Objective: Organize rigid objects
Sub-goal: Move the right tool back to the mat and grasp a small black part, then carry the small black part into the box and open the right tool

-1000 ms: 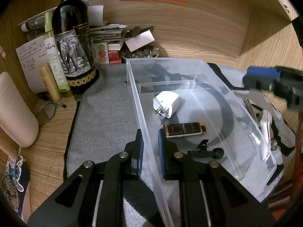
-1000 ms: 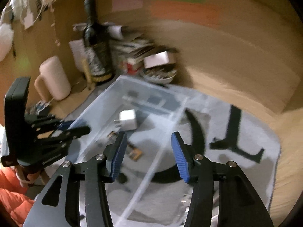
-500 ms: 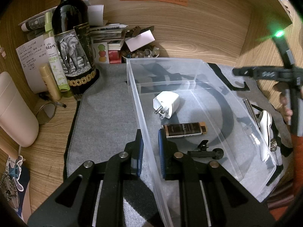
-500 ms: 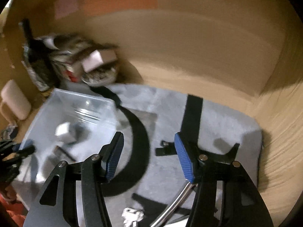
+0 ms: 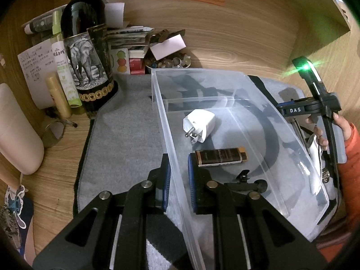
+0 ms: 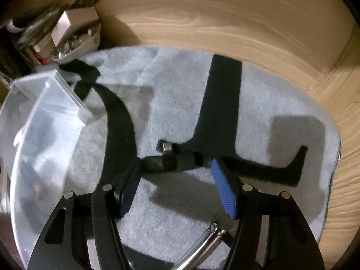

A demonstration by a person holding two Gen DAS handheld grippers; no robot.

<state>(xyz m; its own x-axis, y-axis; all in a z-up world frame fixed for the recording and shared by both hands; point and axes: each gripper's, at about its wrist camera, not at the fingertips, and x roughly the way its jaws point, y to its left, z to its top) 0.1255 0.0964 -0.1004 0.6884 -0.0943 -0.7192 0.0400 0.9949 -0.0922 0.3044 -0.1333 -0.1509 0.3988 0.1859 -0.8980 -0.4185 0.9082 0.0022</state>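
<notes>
Three items binned, at least two more waiting on the mat.

We keep our left gripper [image 5: 178,180] clamped on the near wall of the clear bin [image 5: 225,74], one pad outside and one inside, steadying it on the grey mat [image 5: 126,121]. Inside the bin we already see a white plug adapter [image 5: 199,124], a dark lighter-shaped stick [image 5: 220,156] and a small black clip [image 5: 247,181]. Our right gripper [image 6: 177,186] is beside the bin, its jaws having just been opening and now half spread, with nothing pressed between them. Just ahead of its pads lies a small black angled connector [image 6: 173,160] on the mat, which we judge to be the next pick. A metal rod [image 6: 202,245] near the lower edge is also still outside the bin.
</notes>
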